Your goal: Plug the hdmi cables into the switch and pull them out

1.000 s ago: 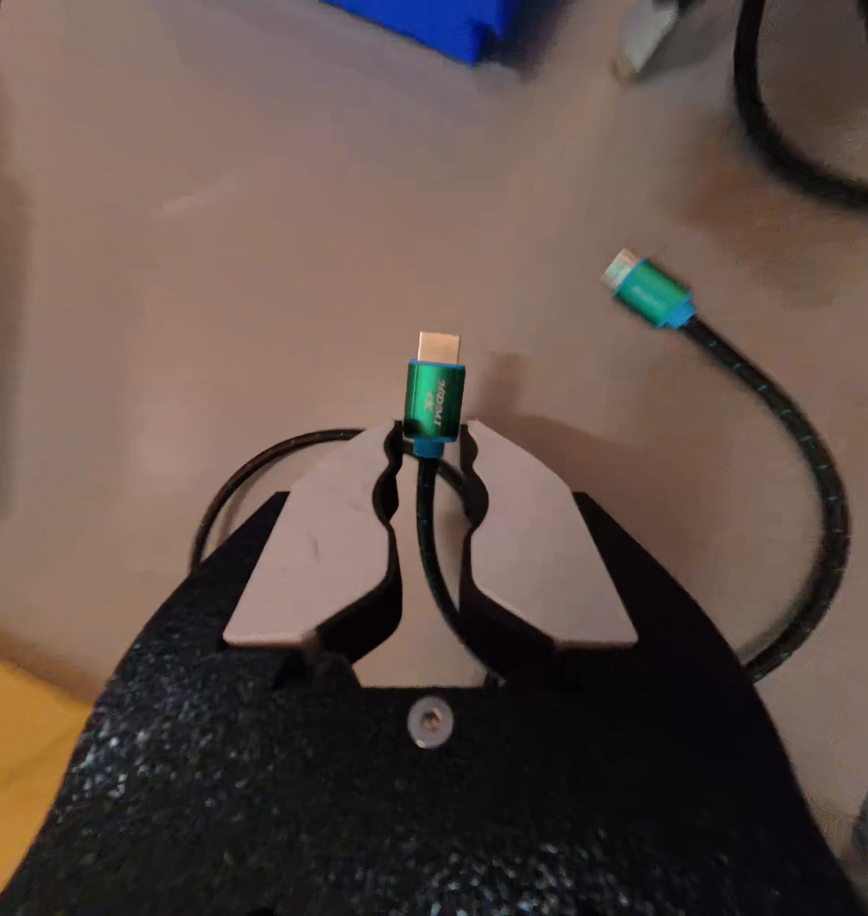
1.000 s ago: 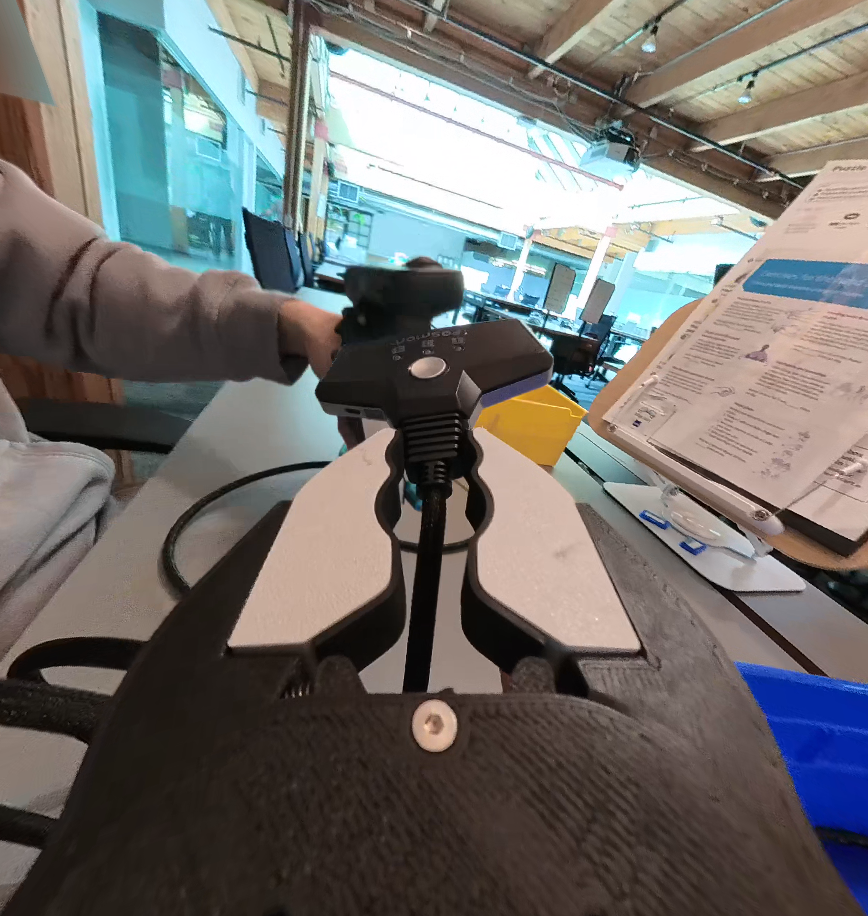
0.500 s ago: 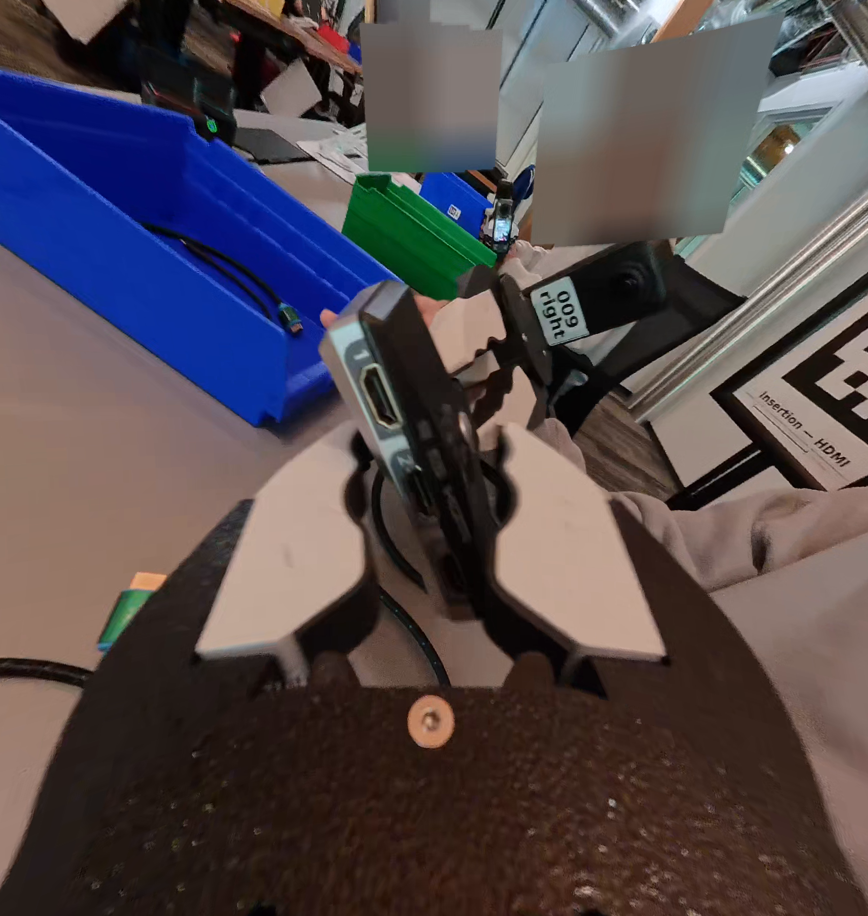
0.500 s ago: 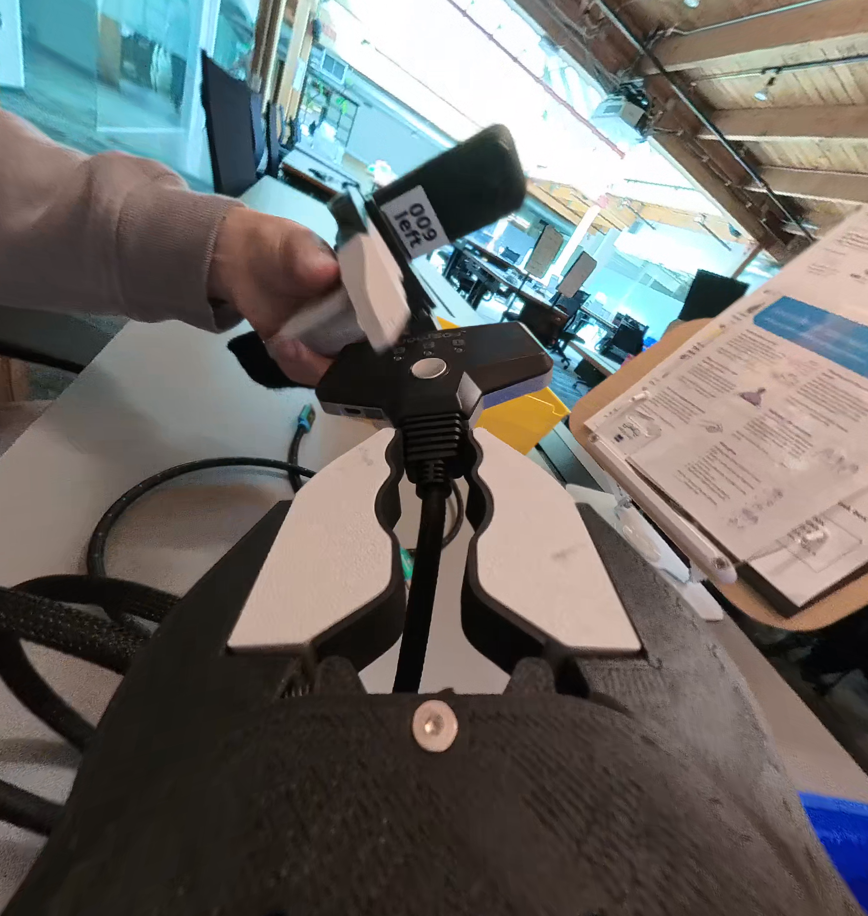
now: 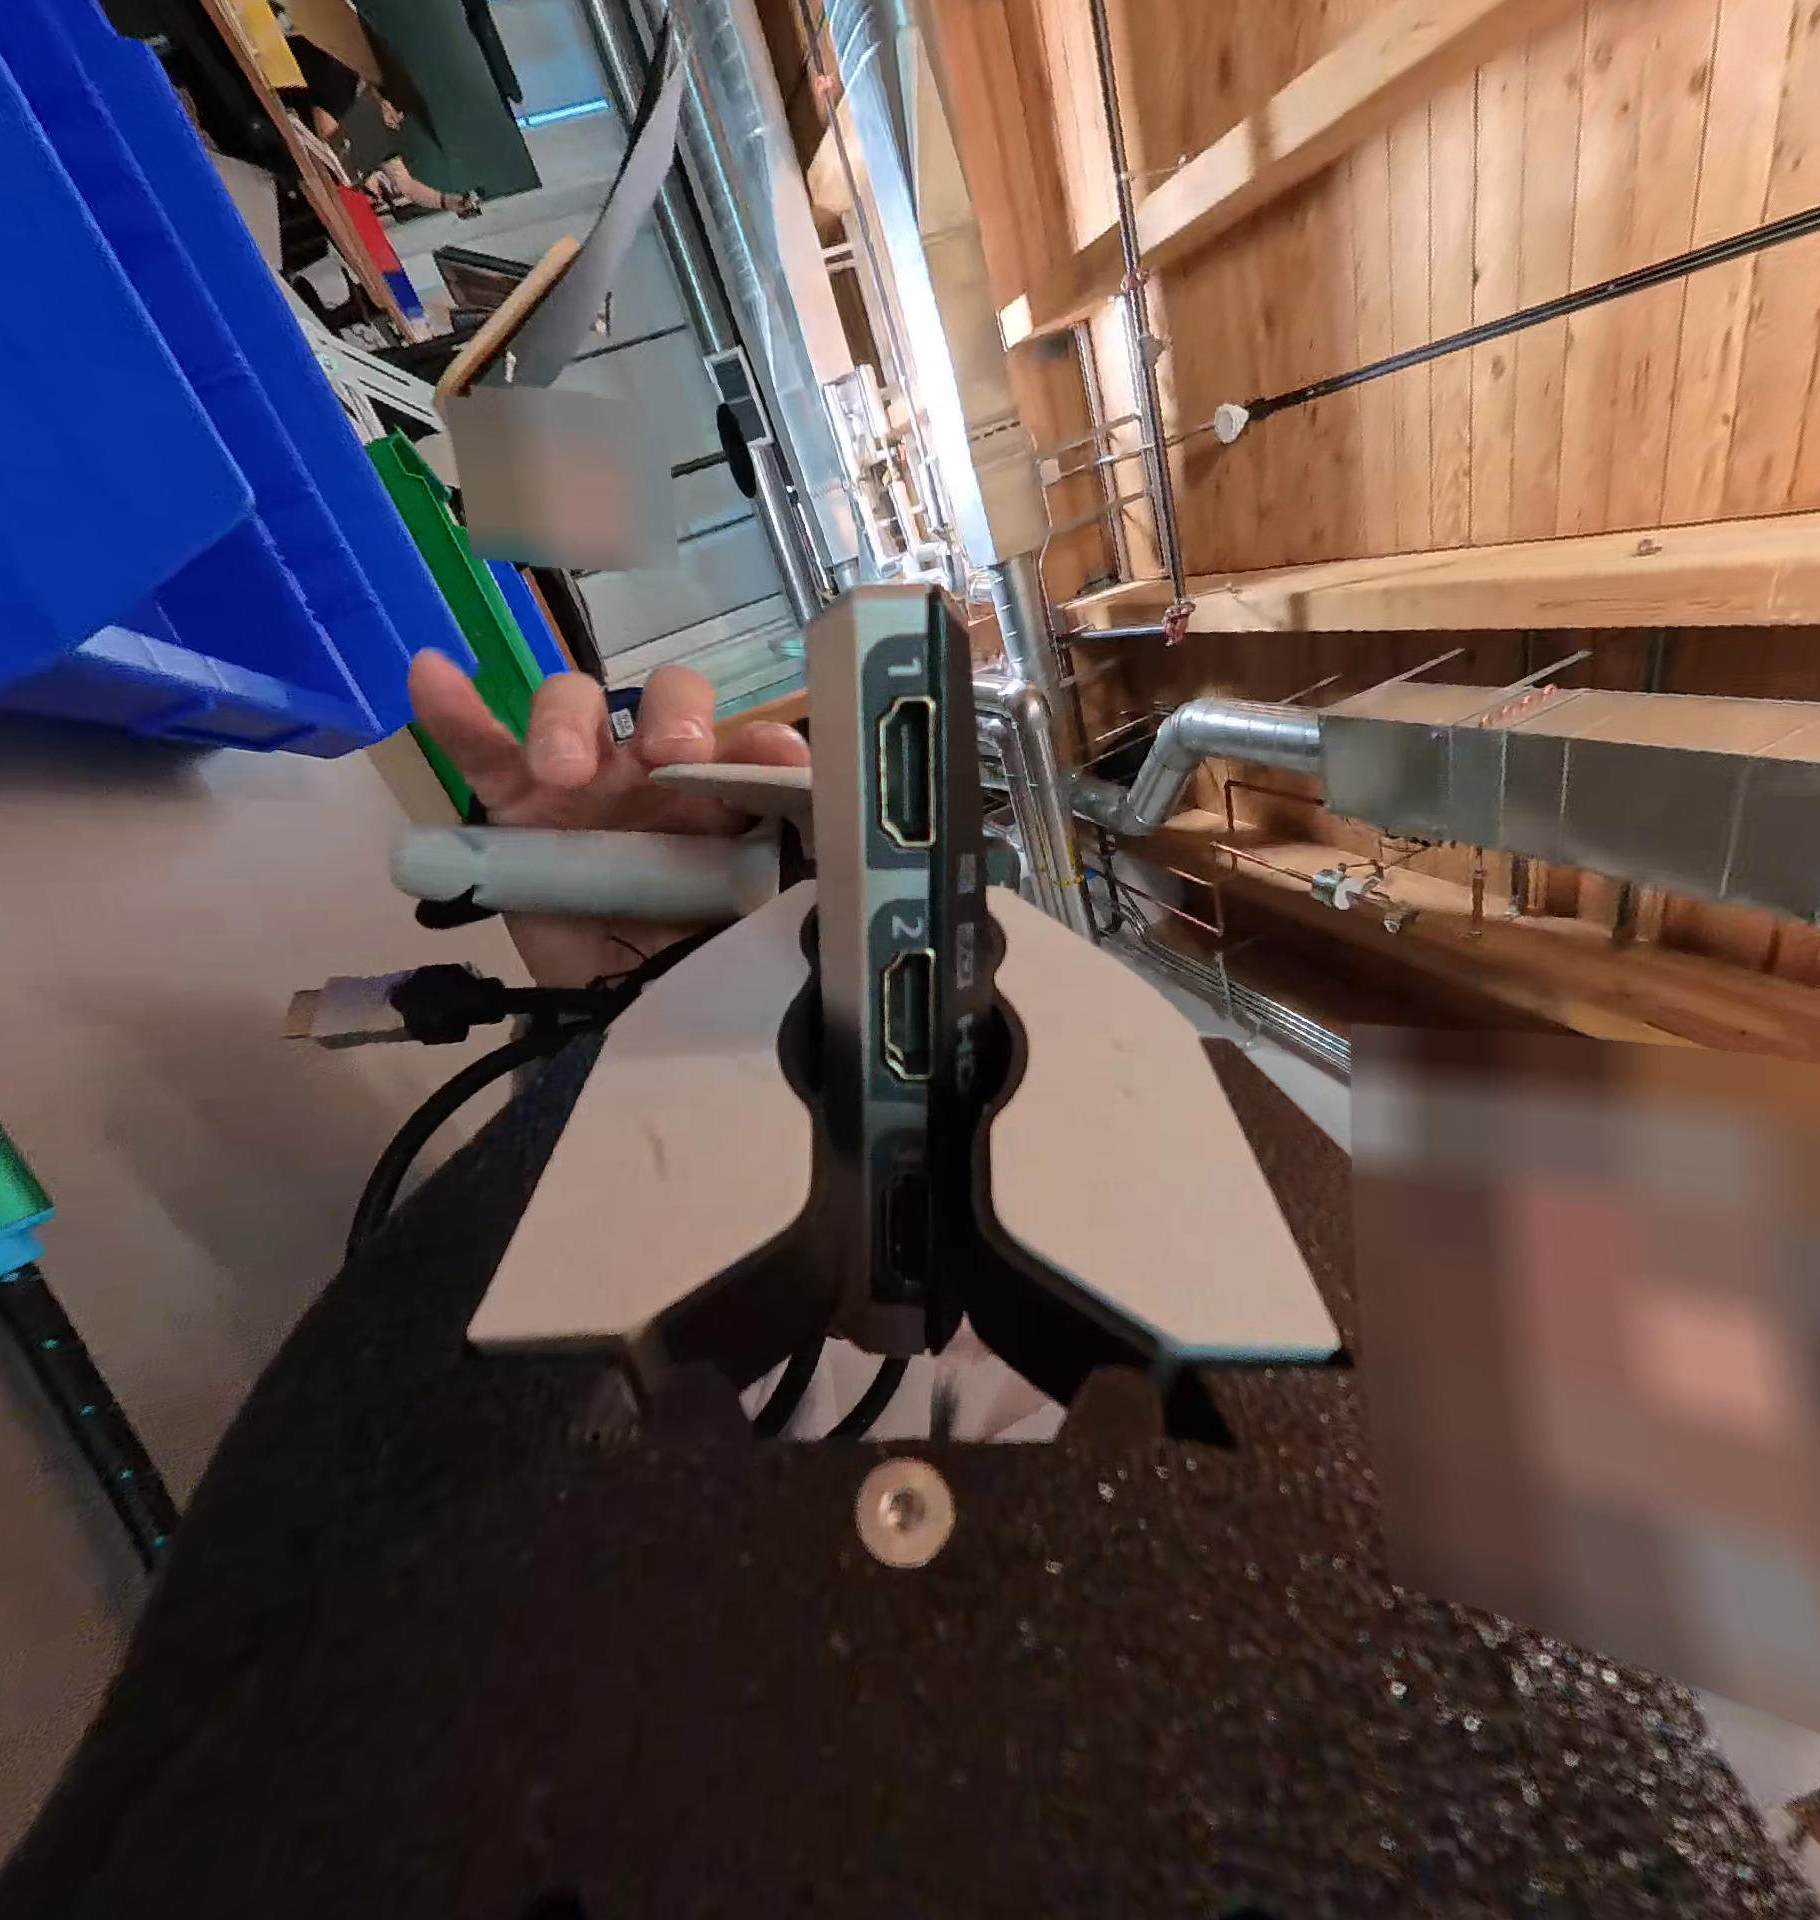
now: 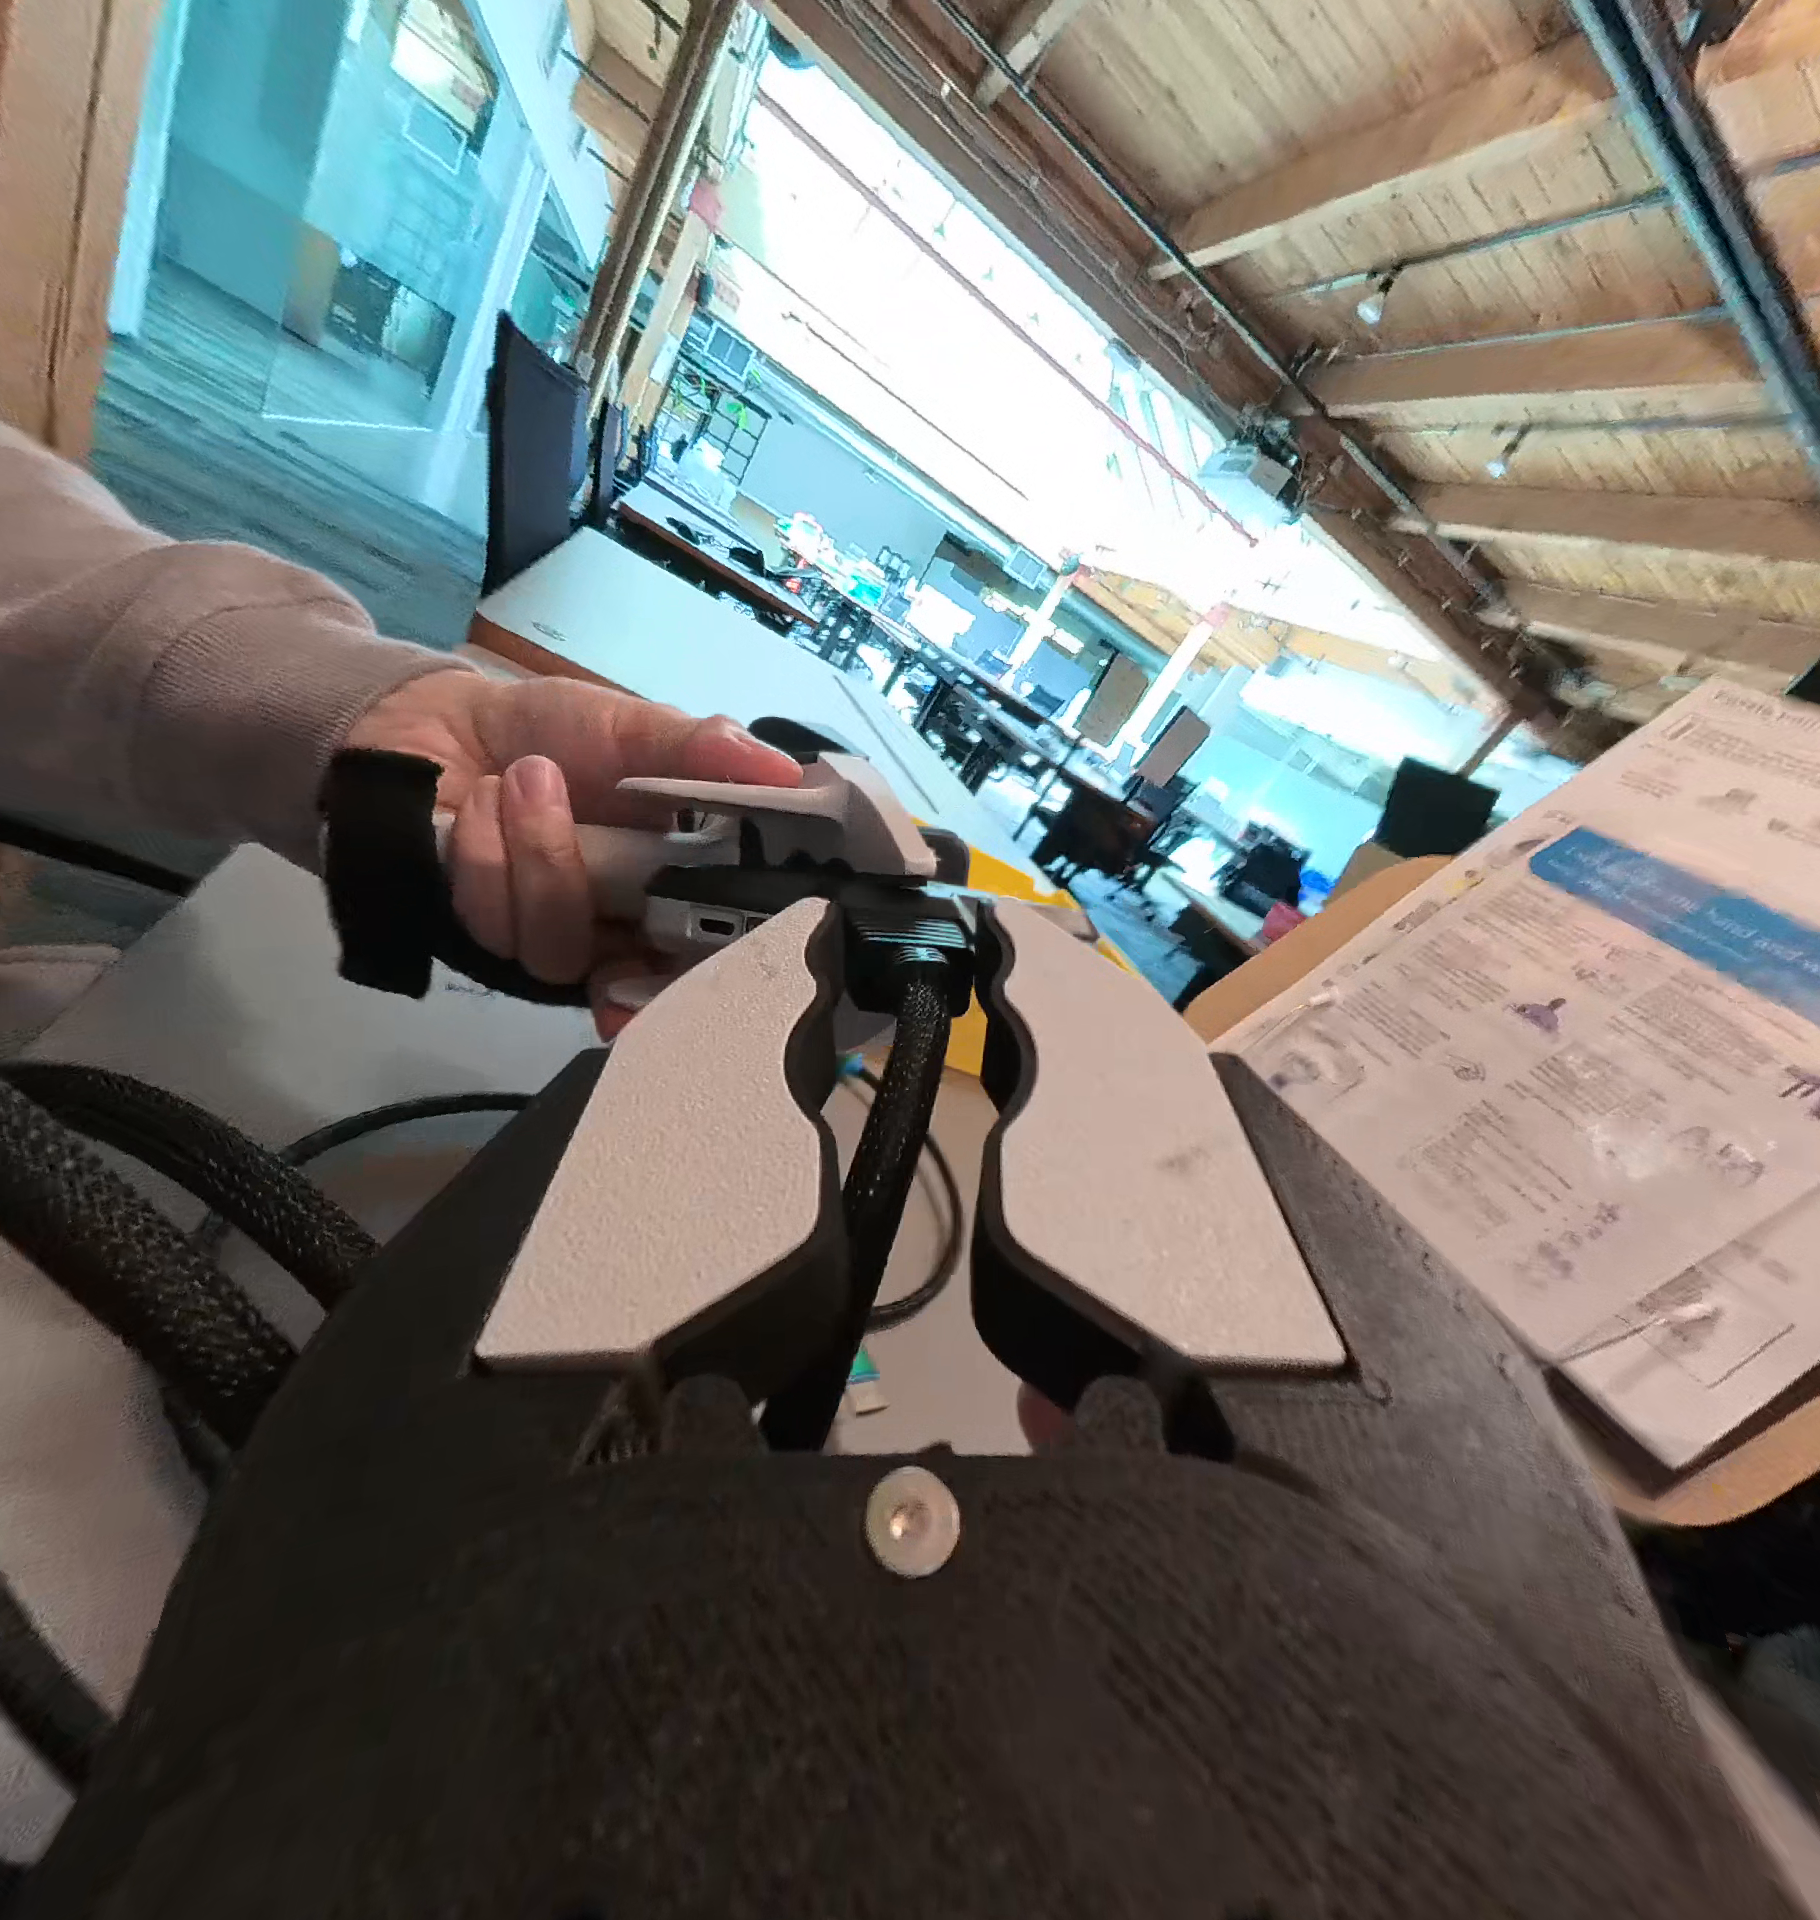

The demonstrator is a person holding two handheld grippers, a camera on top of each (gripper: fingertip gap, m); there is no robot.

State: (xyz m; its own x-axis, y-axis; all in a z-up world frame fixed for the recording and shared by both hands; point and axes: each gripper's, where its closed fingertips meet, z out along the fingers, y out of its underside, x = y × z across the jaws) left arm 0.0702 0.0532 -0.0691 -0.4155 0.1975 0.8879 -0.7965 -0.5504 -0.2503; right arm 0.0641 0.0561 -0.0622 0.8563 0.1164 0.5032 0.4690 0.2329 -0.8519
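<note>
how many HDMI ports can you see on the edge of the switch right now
3 on the switch, stacked along its edge: top one above the left tool, middle one between its fingers, bottom one shadowed. Other edges are hidden.

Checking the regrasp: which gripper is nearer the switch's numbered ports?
Left. The left gripper clamps the switch beside its ports; the right gripper grips its cable at the opposite edge.
</note>
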